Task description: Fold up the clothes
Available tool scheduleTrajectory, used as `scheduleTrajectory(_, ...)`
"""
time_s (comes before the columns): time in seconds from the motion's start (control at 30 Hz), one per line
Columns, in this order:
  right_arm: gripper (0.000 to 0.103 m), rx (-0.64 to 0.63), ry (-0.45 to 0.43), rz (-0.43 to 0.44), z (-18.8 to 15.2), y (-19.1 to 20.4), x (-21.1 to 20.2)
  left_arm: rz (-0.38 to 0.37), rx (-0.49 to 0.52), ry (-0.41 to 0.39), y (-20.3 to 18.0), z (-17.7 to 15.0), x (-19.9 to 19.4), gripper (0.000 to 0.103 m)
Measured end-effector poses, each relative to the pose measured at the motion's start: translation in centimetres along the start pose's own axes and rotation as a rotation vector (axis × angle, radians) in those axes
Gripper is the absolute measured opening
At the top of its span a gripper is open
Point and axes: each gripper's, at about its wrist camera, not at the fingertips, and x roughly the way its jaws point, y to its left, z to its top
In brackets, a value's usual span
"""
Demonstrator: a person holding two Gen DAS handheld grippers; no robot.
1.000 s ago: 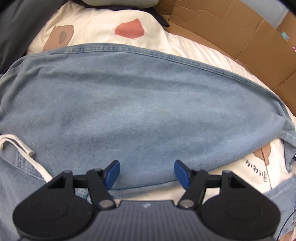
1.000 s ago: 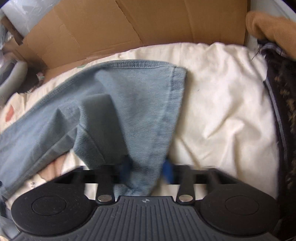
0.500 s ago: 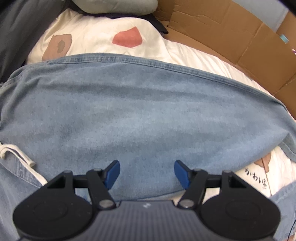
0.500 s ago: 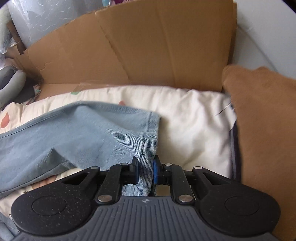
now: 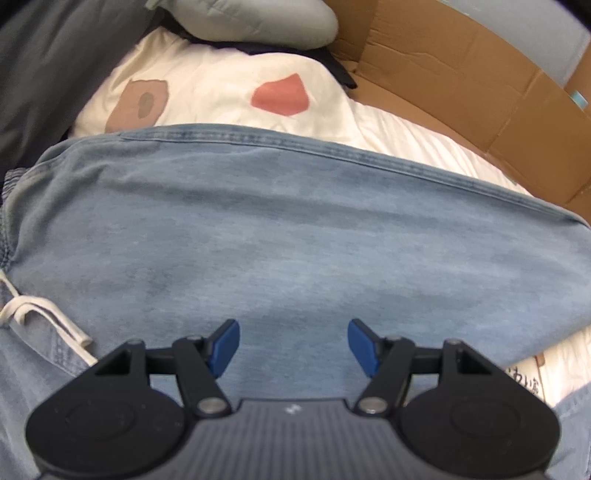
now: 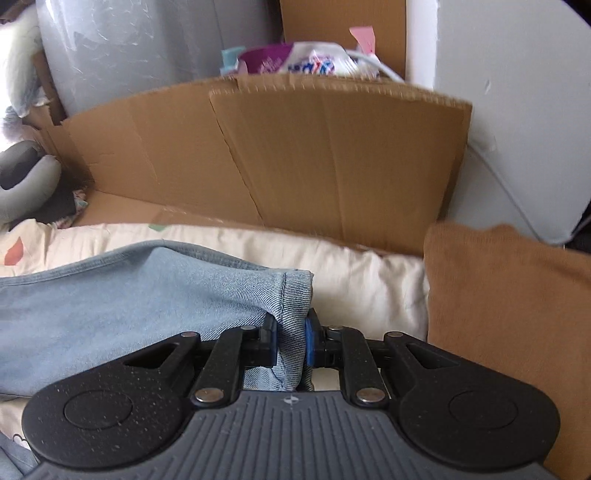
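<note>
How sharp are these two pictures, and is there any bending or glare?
Left wrist view: soft all over, jeans seam bowed by the fisheye. Right wrist view: tongs crisp, cardboard and brown cloth slightly blurred, bright wall washed out.

A bed carries a cream sheet [image 6: 369, 273] printed with a red patch [image 5: 280, 94] and a brown patch [image 5: 138, 105]. Flattened brown cardboard [image 6: 295, 158] stands against the bed's far edge at 12 o'clock in the right wrist view, and at 2 o'clock in the left wrist view. A white wall [image 6: 517, 92] rises at 2 o'clock. Clear plastic sheeting [image 6: 147, 48] hangs at 11 o'clock. A grey-green pillow [image 5: 251, 22] lies at the sheet's far end. A tan cushion [image 6: 517, 314] sits at 3 o'clock. Lighting is soft and even.
</note>
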Motion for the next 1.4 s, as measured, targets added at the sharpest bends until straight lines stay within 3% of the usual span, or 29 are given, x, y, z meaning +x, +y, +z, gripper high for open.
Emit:
scheduleTrajectory(0.13,0.012,-0.028,0.023,-0.030,0.0,0.0,0.1,0.009,-0.028,-0.001,1.3,0.1,0.1,0.068)
scheduleTrajectory(0.33,0.019,0.003,0.188,-0.063,-2.3,-0.6,3.5,0.027,-0.061,-0.007,2.5,0.4,0.2,0.068)
scheduleTrajectory(0.4,0.024,0.004,0.181,-0.054,-2.5,-0.5,3.2,0.032,-0.069,-0.013,2.6,0.6,0.1,0.068)
scheduleTrajectory(0.43,0.039,0.005,0.172,-0.039,-2.4,-0.5,2.9,0.034,-0.072,-0.015,2.6,0.7,0.1,0.068)
scheduleTrajectory(0.47,0.047,0.006,0.162,-0.019,-2.2,-0.5,2.6,0.035,-0.075,-0.017,2.6,0.8,0.1,0.068)
scheduleTrajectory(0.67,0.048,0.004,0.100,-0.003,-1.3,-0.3,2.0,0.033,-0.068,-0.029,2.3,1.1,0.1,0.068)
scheduleTrajectory(0.83,0.048,-0.025,0.080,-0.011,-0.6,0.0,4.2,0.037,-0.064,-0.030,2.1,1.3,0.3,0.068)
scheduleTrajectory(1.4,0.048,0.080,0.071,-0.063,2.9,-2.3,12.3,0.034,-0.053,-0.022,1.3,2.7,2.2,0.068)
